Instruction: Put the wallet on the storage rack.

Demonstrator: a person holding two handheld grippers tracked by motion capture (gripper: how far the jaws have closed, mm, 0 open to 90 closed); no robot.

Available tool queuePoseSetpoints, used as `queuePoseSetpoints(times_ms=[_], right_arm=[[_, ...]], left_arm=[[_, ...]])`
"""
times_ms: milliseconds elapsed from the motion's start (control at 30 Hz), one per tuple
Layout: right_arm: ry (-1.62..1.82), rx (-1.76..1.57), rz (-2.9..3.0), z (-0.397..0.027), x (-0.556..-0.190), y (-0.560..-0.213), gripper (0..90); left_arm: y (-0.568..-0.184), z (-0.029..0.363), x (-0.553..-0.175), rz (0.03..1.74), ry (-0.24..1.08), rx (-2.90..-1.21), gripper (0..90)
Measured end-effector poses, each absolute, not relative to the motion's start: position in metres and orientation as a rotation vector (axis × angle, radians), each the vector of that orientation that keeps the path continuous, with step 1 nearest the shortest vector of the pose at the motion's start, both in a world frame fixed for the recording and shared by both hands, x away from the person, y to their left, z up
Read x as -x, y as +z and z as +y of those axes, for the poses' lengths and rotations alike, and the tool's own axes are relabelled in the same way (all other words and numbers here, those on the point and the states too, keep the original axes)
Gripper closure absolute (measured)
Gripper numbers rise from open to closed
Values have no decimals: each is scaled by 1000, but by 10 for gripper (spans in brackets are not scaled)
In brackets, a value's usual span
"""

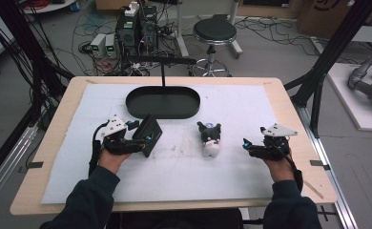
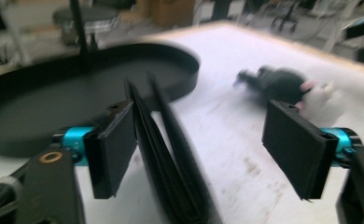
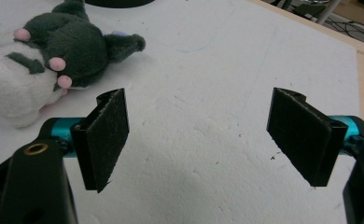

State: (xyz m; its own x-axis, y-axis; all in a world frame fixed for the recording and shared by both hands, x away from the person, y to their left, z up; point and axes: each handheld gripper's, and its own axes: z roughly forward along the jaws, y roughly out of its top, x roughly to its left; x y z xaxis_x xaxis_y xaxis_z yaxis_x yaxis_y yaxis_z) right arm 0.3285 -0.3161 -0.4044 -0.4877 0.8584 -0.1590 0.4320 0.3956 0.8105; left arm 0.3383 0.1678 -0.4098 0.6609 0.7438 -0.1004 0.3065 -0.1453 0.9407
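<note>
With both grippers' jaws apart, the left gripper (image 2: pixel 199 149) loosely straddles a black folded case (image 1: pixel 149 135) near the oval tray (image 1: pixel 136 108), which could topple and slide away unclamped.

oval tray (image 1: pixel 162 102) is sitting at the back centre of the table (image 1: pixel 55 124). plush toy (image 1: pixel 210 138) is lying in front of it, slightly right. left gripper (image 1: pixel 143 136) is sitting front-left of the tray with a flat case (image 1: pixel 150 133) between its jaws. right gripper (image 1: pixel 247 144) is resting right of the toy, apart from it.
</note>
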Motion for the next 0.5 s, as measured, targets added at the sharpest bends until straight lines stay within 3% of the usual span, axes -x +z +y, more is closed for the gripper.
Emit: queuePoseSetpoints(times_ms=[67,167,233,433,500], right_arm=[[968,-1098,2085,-316,-329,-404,212],[967,-1099,2086,-316,-329,-405,212],[969,-1100,2084,-316,-329,-405,213],[973,-1103,2085,-316,-329,-405,213],[972,-1103,2086,-316,-329,-405,213]], left_arm=[[-416,169,-341,892,440,-1739,238],[-417,169,-341,870,406,-1742,352],[-417,166,-340,844,418,-1759,376],[-421,156,-339,851,450,-1830,383],[-422,154,-338,857,465,-1855,471]])
